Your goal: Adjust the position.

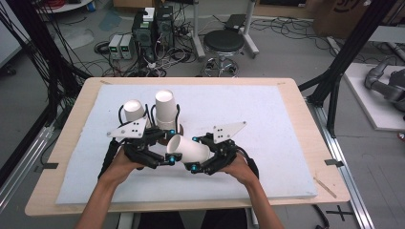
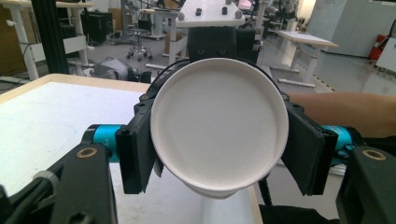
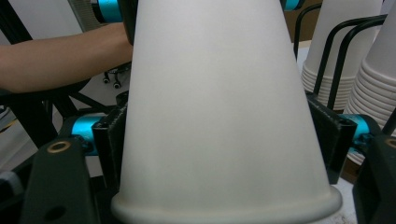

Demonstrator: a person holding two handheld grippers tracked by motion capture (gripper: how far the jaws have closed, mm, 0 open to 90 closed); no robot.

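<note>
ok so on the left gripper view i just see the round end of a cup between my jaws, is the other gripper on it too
observer: Yes. The right gripper has the same paper cup near its rim end, with a pad against each side.
operator: any more cups around
observer: Two piles of upturned cups stand on the table beyond the held one. There is a shorter stack and a taller stack.
</note>
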